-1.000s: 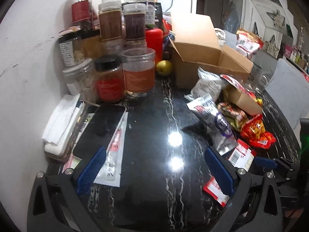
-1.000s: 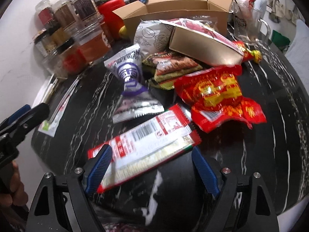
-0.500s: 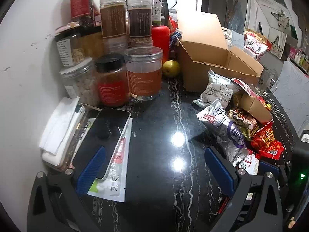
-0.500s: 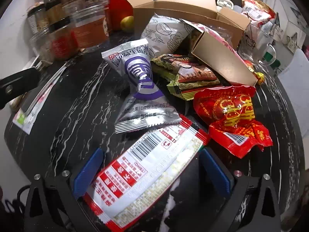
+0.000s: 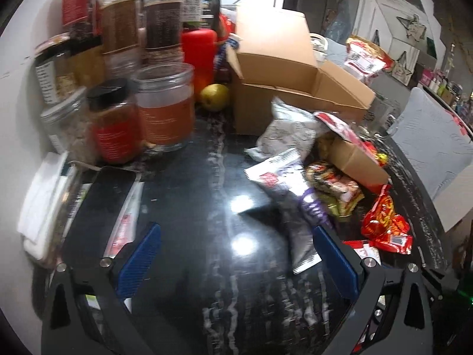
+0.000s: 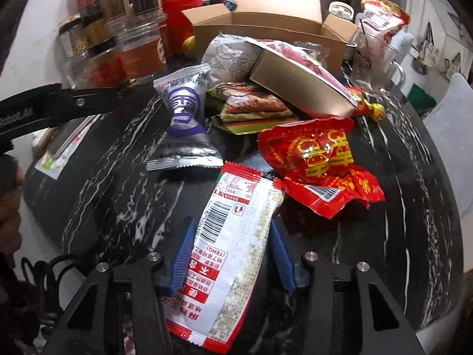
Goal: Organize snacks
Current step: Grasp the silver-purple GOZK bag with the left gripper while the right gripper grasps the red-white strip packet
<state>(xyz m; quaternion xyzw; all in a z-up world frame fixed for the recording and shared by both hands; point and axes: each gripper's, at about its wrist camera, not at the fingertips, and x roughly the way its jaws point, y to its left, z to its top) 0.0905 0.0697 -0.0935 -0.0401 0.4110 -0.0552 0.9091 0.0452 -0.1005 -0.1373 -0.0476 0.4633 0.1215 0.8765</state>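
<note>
The right gripper (image 6: 229,251) has its jaws closing on a red-and-white packet (image 6: 233,242), which lies lengthwise between the blue pads; the pads sit at the packet's two long edges, touching or just short of it. The packet rests on the black marbled worktop (image 6: 399,222) with its barcode end pointing away from the gripper.

Just beyond it lies a red bag (image 6: 319,159) with gold print, and to the left of that a silver-and-purple pouch (image 6: 183,127). Behind these is a heap: green-edged packets (image 6: 251,109), a white pouch (image 6: 230,56), and a small brown carton (image 6: 298,85) tilted on top. An open cardboard box (image 6: 266,9) stands at the back, with a glass mug (image 6: 372,65) to its right.

The left gripper (image 5: 236,254) hangs over bare worktop with its jaws wide and nothing between them. Its right pad is just beside the lower end of the silver-and-purple pouch. A phone (image 5: 100,207) lies by its left pad, on a flat sachet (image 5: 124,222). Jars (image 5: 165,106) crowd the far left against the wall, with a red bottle (image 5: 198,56) and a lemon (image 5: 214,97) beside the box.
</note>
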